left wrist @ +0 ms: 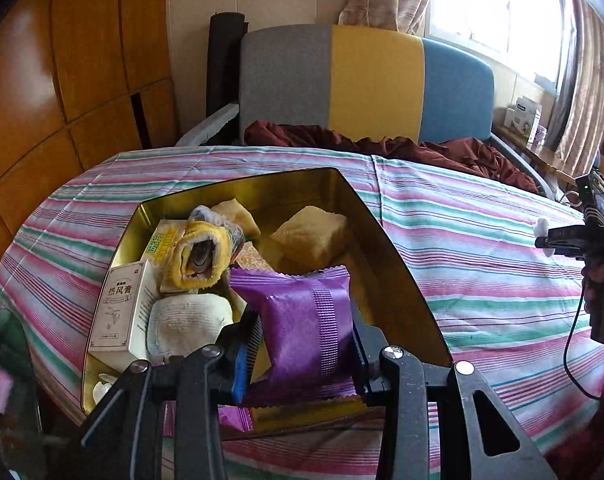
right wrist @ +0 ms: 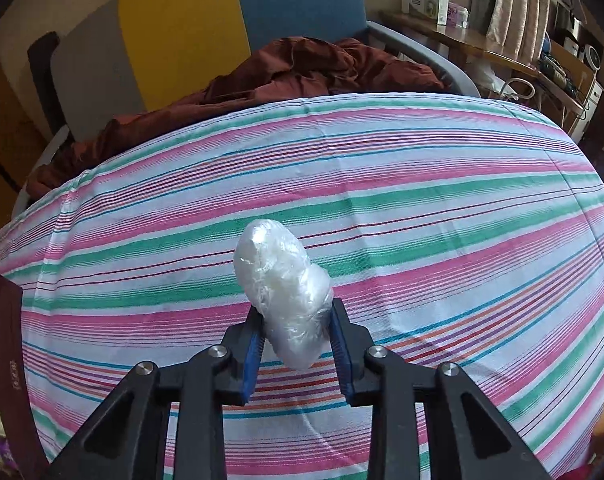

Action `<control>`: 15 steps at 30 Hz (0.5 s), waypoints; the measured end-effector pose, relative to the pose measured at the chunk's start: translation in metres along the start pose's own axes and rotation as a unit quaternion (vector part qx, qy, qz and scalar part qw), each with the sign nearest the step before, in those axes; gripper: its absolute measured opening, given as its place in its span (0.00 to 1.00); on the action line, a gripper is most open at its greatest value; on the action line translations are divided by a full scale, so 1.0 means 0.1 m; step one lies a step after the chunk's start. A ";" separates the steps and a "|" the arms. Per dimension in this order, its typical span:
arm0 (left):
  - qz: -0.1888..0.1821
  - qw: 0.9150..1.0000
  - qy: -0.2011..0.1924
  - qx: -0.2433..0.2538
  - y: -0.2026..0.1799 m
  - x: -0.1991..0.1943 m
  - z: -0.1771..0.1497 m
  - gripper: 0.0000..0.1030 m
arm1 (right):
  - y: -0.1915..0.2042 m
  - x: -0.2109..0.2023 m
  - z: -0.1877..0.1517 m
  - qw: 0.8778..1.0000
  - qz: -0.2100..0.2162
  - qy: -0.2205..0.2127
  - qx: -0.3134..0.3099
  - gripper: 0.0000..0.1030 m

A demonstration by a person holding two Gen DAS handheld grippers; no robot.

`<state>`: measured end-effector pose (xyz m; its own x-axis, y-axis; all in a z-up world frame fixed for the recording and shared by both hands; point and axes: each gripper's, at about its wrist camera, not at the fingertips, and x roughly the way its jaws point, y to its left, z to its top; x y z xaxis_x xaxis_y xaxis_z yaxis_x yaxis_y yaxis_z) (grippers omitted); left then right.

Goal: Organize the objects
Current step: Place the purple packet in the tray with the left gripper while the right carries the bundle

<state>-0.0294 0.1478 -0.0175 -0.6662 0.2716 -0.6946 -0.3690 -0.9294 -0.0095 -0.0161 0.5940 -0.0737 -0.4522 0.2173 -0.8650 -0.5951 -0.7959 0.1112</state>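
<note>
Purple glossy packet (left wrist: 302, 328) clamped in left gripper (left wrist: 302, 344) above gold tin (left wrist: 382, 232) | right wrist alone shows right gripper (right wrist: 296, 340) pinching crinkled white plastic bundle (right wrist: 282, 284) over striped bedsheet (right wrist: 422, 200)

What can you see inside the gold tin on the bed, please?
Inside the gold tin: a yellow rolled cloth, white medicine box, white pad and yellow sponge. The held purple packet hides the near corner.

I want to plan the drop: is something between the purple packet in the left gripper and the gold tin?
Nothing visible. The left gripper holds the purple packet over the open gold tin, near its front edge; no lid covers it.
</note>
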 end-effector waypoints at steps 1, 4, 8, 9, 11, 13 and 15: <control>0.001 1.000 0.000 0.001 0.00 0.00 0.00 0.39 | 0.02 -0.01 0.00 1.000 0.002 -0.003 -0.003 0.29; 0.003 1.000 0.005 -0.001 0.02 0.02 -0.02 0.39 | 0.04 -0.08 0.01 1.000 0.015 -0.014 -0.004 0.29; 0.008 1.000 0.009 -0.004 0.03 0.03 -0.04 0.38 | 0.04 -0.10 0.05 0.999 0.025 -0.023 0.000 0.29; 0.010 1.000 0.012 -0.004 0.04 0.04 -0.05 0.38 | 0.04 -0.11 0.05 0.999 0.027 -0.024 0.001 0.29; 0.014 1.000 0.016 -0.007 0.06 0.06 -0.07 0.38 | 0.05 -0.12 0.06 0.999 0.032 -0.027 0.000 0.29; 0.015 1.000 0.023 -0.012 0.10 0.09 -0.09 0.38 | 0.07 -0.16 0.06 0.999 0.038 -0.032 -0.005 0.29; 0.010 0.999 0.029 -0.021 0.15 0.13 -0.11 0.37 | 0.11 -0.18 0.07 0.998 0.043 -0.036 -0.011 0.29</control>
<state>-0.0364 0.1348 -0.0340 -0.6343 0.2382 -0.7355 -0.3270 -0.9447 -0.0239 -0.0188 0.5853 -0.0538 -0.5482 0.1880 -0.8149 -0.5376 -0.8256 0.1712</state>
